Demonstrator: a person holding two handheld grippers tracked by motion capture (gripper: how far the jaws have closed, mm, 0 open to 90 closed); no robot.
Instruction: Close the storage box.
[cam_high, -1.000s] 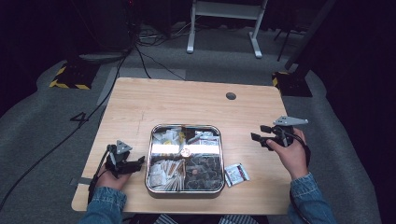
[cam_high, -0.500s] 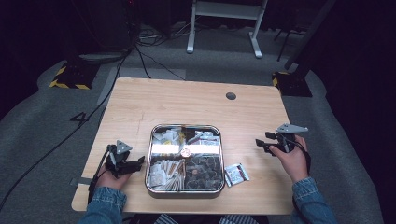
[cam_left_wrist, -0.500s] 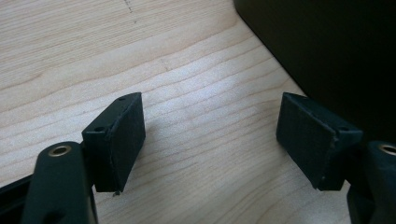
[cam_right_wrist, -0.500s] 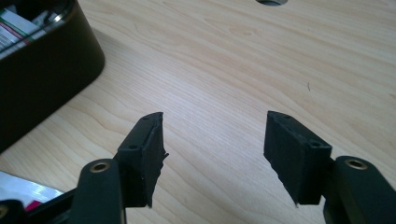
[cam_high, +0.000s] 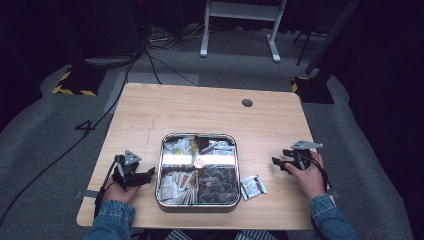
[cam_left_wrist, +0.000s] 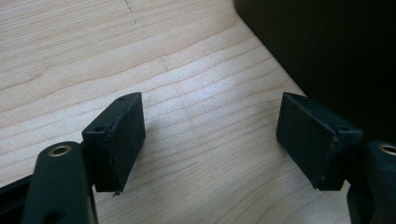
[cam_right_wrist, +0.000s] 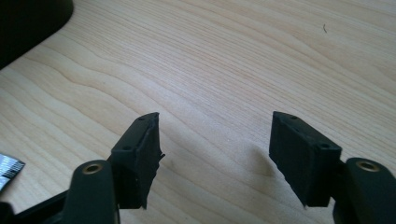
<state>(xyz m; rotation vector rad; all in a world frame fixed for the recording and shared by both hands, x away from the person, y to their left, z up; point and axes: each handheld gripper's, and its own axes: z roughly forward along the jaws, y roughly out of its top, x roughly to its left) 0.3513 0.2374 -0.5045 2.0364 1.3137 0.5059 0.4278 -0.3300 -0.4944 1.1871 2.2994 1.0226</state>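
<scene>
A square metal tray (cam_high: 160, 165) with four compartments sits near the table's front edge, holding several packets, sticks and dark pieces. A small silver packet (cam_high: 253, 186) lies on the wood just right of it; its corner (cam_right_wrist: 8, 169) reaches into the right gripper view. My left gripper (cam_high: 150, 174) rests low on the table left of the tray, open, with bare wood between its jaws (cam_left_wrist: 210, 135). The tray's dark wall (cam_left_wrist: 327, 46) rises at the upper right of that view. My right gripper (cam_high: 278, 163) sits low right of the tray, open and holding nothing (cam_right_wrist: 215, 140).
The wooden table (cam_high: 200, 115) has a round cable hole (cam_high: 247, 103) at the back. Cables (cam_high: 150, 60) and a white stand's legs (cam_high: 240, 30) lie on the grey floor behind. The table's front edge is close under both hands.
My right gripper has come down and slightly toward the front, from raised above the table to resting low on it. The left gripper has stayed put.
</scene>
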